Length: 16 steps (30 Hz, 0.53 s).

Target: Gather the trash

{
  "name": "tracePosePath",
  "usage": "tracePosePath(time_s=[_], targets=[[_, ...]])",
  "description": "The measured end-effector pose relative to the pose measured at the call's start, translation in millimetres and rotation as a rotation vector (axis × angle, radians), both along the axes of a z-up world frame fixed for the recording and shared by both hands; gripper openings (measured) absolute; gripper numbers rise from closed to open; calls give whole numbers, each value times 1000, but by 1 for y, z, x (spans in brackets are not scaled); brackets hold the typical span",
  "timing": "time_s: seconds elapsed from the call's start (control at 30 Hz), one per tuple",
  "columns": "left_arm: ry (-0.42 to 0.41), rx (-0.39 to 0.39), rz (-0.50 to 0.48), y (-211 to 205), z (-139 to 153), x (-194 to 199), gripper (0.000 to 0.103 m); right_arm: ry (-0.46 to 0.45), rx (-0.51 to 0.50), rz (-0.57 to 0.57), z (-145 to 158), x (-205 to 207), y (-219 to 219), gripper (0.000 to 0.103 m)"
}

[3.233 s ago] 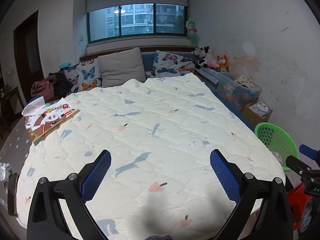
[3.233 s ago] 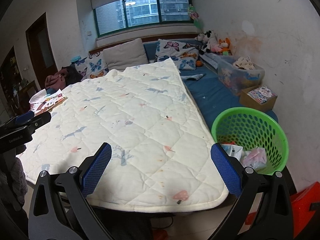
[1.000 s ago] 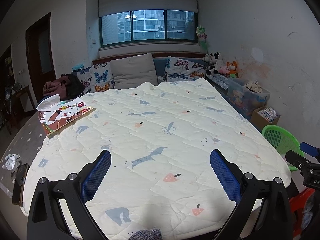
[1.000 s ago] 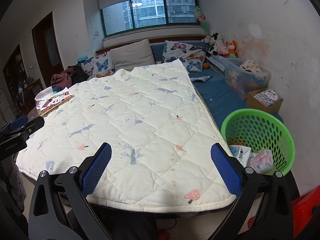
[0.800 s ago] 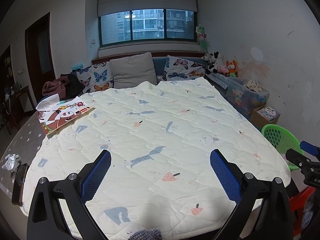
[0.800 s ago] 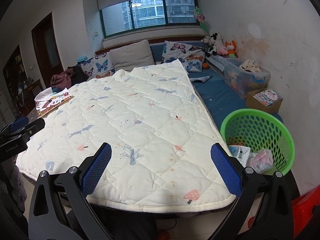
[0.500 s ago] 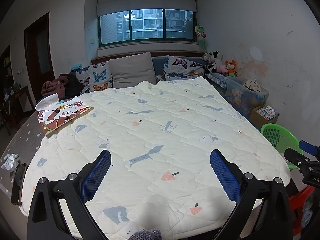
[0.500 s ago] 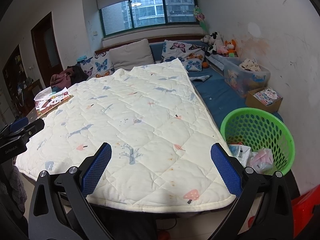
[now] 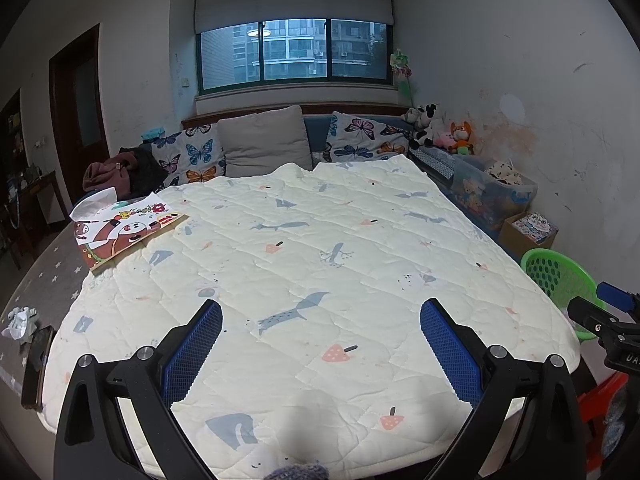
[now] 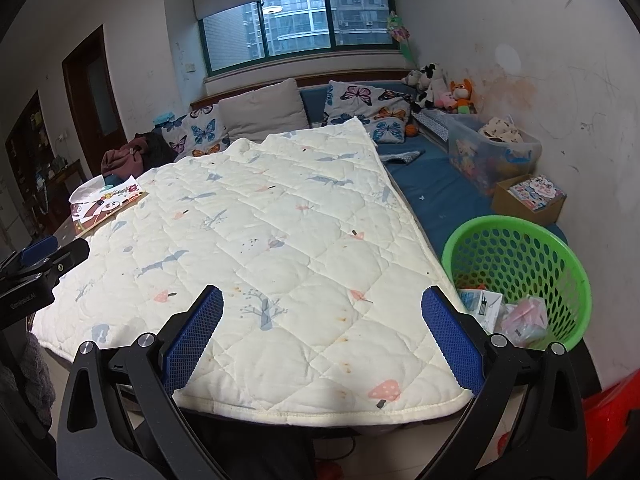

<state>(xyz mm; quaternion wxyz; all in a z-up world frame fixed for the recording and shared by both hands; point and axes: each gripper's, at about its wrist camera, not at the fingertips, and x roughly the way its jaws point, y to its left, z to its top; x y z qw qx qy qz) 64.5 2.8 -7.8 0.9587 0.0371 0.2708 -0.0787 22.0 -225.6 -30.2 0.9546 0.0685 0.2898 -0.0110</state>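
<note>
"What are your grippers doing?"

"My left gripper [image 9: 320, 338] and right gripper [image 10: 322, 336] are both spread wide over the bed's quilt [image 9: 312, 264], holding nothing."

"Where is the trash?"

"Some sits in the green basket [image 10: 560, 248] on the near right. A crumpled white scrap [image 9: 18, 320] lies on the bed's far-left side."

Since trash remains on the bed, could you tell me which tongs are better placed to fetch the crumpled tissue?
Left, probably: the crumpled tissue lies at the bed's left edge, nearer the left tongs, which are open and empty.
</note>
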Motion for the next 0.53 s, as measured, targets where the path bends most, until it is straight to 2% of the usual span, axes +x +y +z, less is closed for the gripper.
tracePosePath(time_s=[0.2,0.53], targets=[[-16,3,2,-1,0,-2,96,1,2,-1,0,0,0,99],[4,-7,6,0,0,2,96,2,6,-1,1,1,2,99]])
